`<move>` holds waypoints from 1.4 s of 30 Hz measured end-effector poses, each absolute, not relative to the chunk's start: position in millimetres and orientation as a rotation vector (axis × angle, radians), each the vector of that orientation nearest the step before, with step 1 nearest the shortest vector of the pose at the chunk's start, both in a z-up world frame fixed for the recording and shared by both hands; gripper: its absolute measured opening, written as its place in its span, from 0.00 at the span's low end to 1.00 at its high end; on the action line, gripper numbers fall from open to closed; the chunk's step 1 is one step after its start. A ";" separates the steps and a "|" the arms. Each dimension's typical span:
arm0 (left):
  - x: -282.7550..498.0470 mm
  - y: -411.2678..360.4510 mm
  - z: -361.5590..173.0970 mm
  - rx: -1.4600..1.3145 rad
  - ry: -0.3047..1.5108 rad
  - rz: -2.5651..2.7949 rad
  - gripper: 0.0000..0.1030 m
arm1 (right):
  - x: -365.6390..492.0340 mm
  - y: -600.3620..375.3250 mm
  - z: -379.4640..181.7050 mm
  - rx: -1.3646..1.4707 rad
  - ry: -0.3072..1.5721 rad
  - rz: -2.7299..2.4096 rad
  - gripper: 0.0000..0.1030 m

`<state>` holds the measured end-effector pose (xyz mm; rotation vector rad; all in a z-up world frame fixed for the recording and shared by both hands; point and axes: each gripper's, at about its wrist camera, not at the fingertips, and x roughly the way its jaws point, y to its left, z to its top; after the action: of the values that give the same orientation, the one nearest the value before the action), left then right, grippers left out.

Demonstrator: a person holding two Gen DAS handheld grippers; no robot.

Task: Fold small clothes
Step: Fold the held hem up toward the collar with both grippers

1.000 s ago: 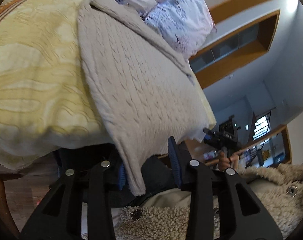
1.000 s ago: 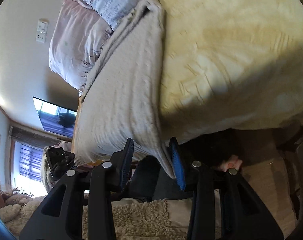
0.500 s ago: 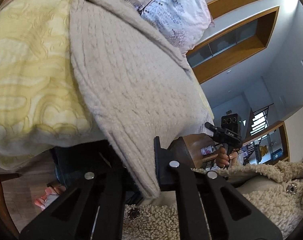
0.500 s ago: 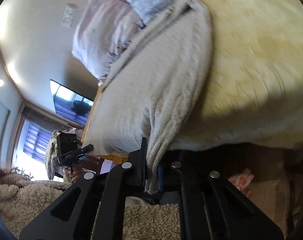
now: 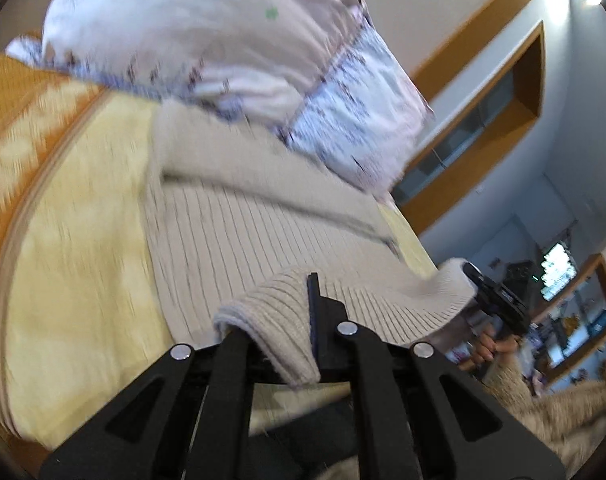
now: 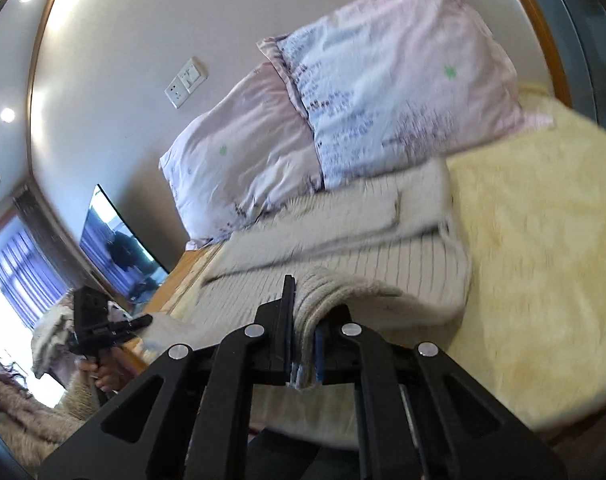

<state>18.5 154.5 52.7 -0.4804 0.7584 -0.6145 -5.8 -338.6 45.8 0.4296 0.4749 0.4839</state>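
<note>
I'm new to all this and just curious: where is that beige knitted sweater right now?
The sweater lies on the yellow bedspread just below the pillows, its near hem pinched by the left gripper and right gripper.

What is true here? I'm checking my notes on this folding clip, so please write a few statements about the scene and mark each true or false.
1. The left gripper is shut on the beige sweater. True.
2. The right gripper hangs open above the sweater. False: it is clamped on the sweater's hem.
3. The sweater lies on a yellow bedspread. True.
4. The pillows sit on top of the folded sweater's middle. False: they lie beyond its far end, by the wall.
5. The sweater is dark blue. False: it is beige ribbed knit.
</note>
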 end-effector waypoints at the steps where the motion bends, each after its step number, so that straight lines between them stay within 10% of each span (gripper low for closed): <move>1: 25.7 154.7 58.2 -0.473 0.747 -0.592 0.05 | -1.4 -338.3 47.6 0.418 0.466 0.469 0.08; 24: 157.7 138.9 116.5 -0.435 0.629 -0.443 0.05 | 93.3 -342.1 88.1 0.387 0.283 0.369 0.07; 42: 278.3 118.4 41.6 -0.520 0.818 -0.341 0.06 | 230.3 -339.6 21.0 0.496 0.581 0.184 0.08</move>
<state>278.3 118.4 41.6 -0.5203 0.8178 -0.3410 230.3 -339.6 21.0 0.4960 0.5811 0.1836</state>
